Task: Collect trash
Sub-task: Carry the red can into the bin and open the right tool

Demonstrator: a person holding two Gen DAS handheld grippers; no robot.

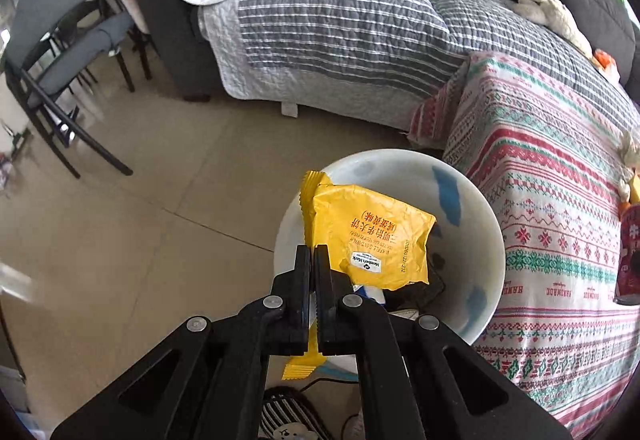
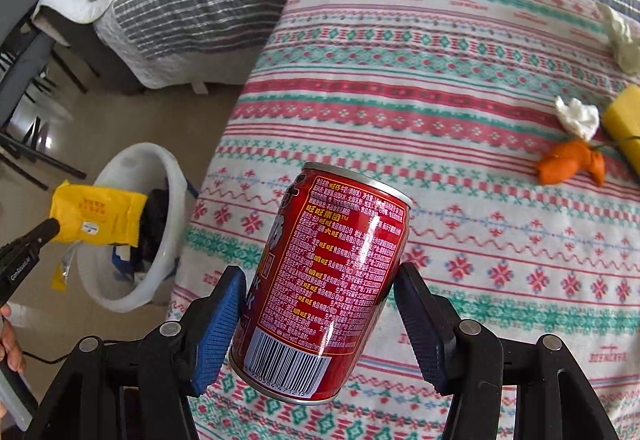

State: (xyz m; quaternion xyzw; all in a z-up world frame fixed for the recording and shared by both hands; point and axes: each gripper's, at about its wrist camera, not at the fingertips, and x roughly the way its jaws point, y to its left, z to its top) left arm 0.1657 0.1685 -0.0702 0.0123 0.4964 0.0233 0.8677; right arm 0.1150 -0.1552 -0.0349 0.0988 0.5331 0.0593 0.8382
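Trash is mid-drop — left gripper (image 1: pixel 312 260) pinches a yellow wrapper (image 1: pixel 368 236) over the white bin (image 1: pixel 486 207), right gripper (image 2: pixel 320 304) clamps a red can (image 2: pixel 320 280) above the bed — letting go comes next.

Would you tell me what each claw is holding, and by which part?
Left claw: yellow wrapper, by its sealed edge. Right claw: red can, by its sides.

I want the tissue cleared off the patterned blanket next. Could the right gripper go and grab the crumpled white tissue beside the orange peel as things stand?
Probably not yet. The right gripper is shut on the red can, so its jaws are full. The way to the white tissue over the patterned blanket looks free once the can is dropped.
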